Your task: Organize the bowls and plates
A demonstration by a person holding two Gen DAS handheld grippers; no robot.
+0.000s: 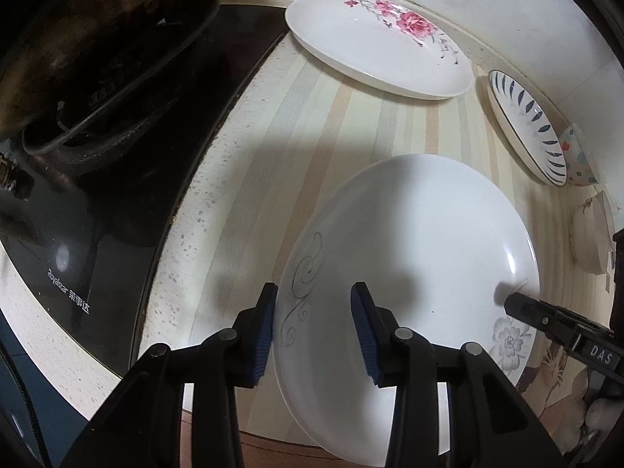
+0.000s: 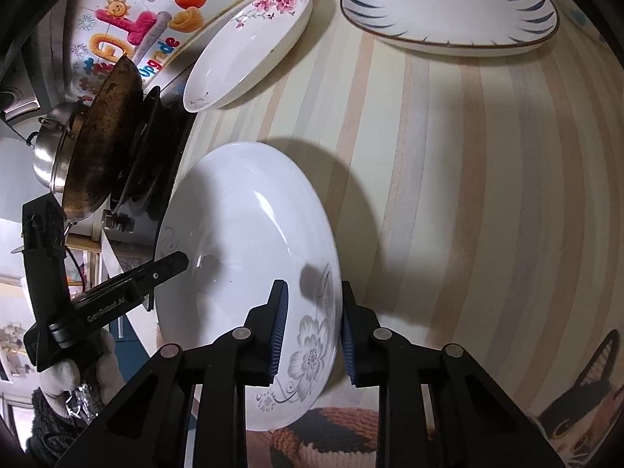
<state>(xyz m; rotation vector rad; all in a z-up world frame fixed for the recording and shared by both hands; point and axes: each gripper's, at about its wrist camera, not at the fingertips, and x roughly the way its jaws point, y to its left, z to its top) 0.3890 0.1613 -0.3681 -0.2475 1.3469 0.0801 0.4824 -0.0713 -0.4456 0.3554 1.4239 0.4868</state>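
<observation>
Both grippers are taking hold of the large white ceramic plate with grey flower scrolls (image 1: 409, 257), which is lying on the striped desk (image 1: 273, 124) beside the black stove (image 1: 97, 195). The left gripper (image 1: 314, 312) is straddling the plate's scroll-marked rim, the right gripper (image 2: 314, 312) the opposite flowered rim; on each, the fingers are narrowed around the edge, though I cannot tell if the pads are pressing yet. This looks like the pick-up step; next comes a firm, level two-handed lift toward the rose-printed white plate (image 1: 374, 43) or the blue-leaf-patterned plate (image 2: 448, 7).

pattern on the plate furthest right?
Blue plate: white with dark blue leaf strokes around the rim; clearest in right wrist view.
</observation>
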